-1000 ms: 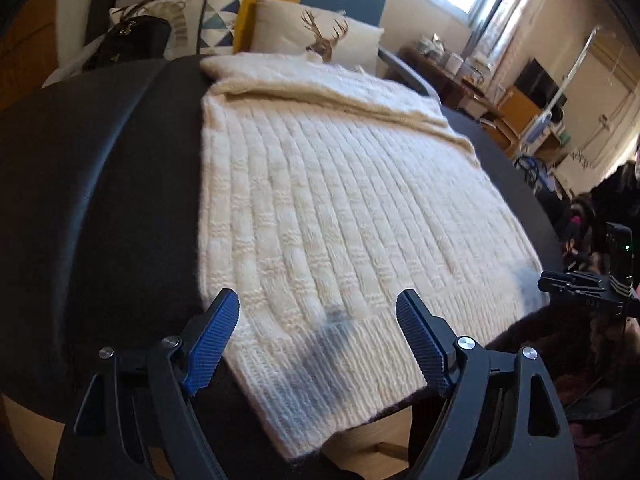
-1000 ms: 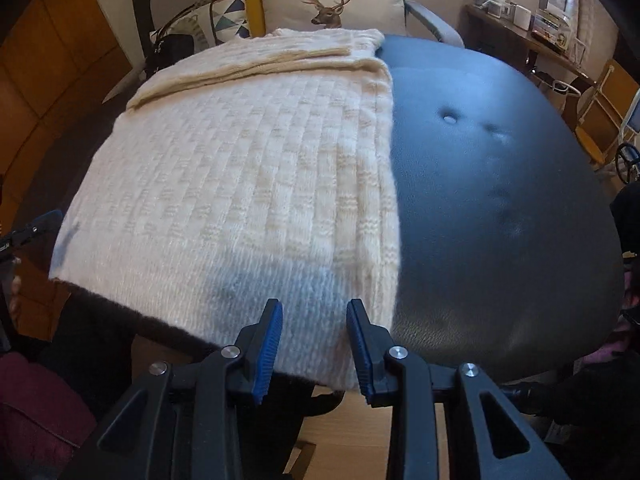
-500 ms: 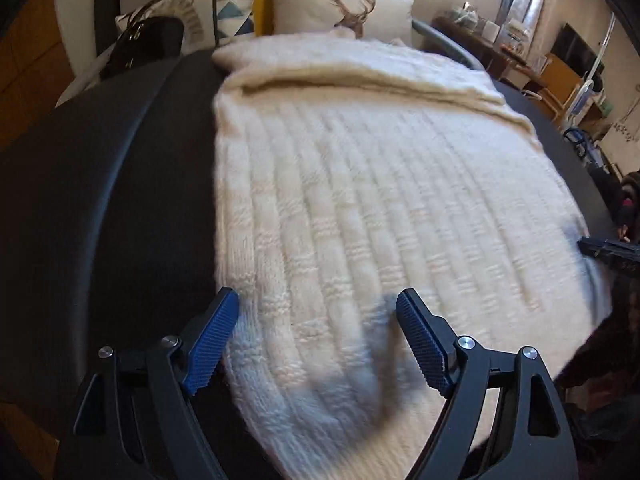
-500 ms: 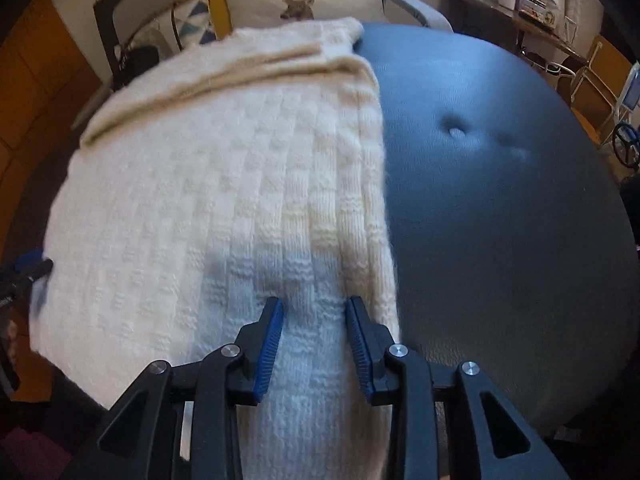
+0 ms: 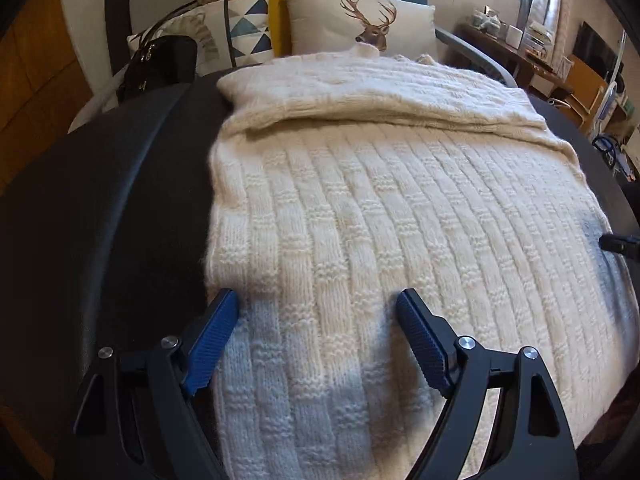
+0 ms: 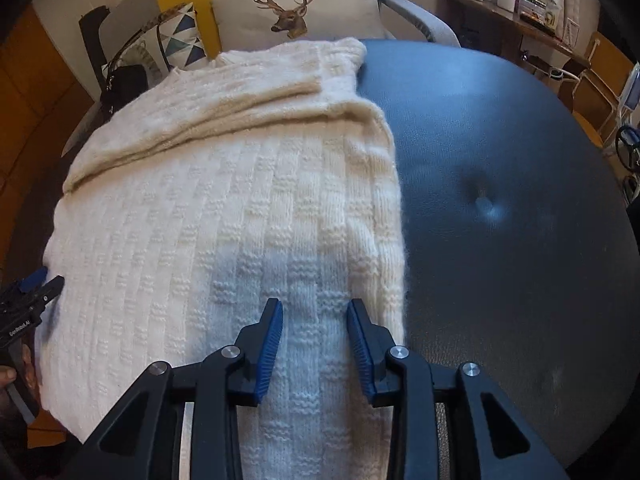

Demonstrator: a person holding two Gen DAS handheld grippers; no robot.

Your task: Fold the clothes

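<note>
A cream knitted sweater (image 5: 400, 200) (image 6: 220, 220) lies flat on a black padded surface (image 5: 100, 220) (image 6: 520, 200), with a folded layer across its far end. My left gripper (image 5: 316, 300) hovers open wide over the sweater's left edge, with nothing between its blue pads. Over the strip along the sweater's right edge, my right gripper (image 6: 315, 306) is open only narrowly, and the knit shows through the gap below. Each gripper shows at the edge of the other view: the right gripper (image 5: 620, 242) and the left gripper (image 6: 28, 296).
Beyond the sweater stand a deer-print cushion (image 5: 360, 28) (image 6: 296, 8), a triangle-patterned cushion (image 5: 236, 32) and a black handbag (image 5: 160, 64). A cluttered shelf (image 6: 512, 4) and a chair (image 6: 600, 80) are at the far right. A tufted button (image 6: 484, 204) dimples the padding.
Both grippers have moved forward from the sweater's near hem to over its body. Neither jaw opening has changed.
</note>
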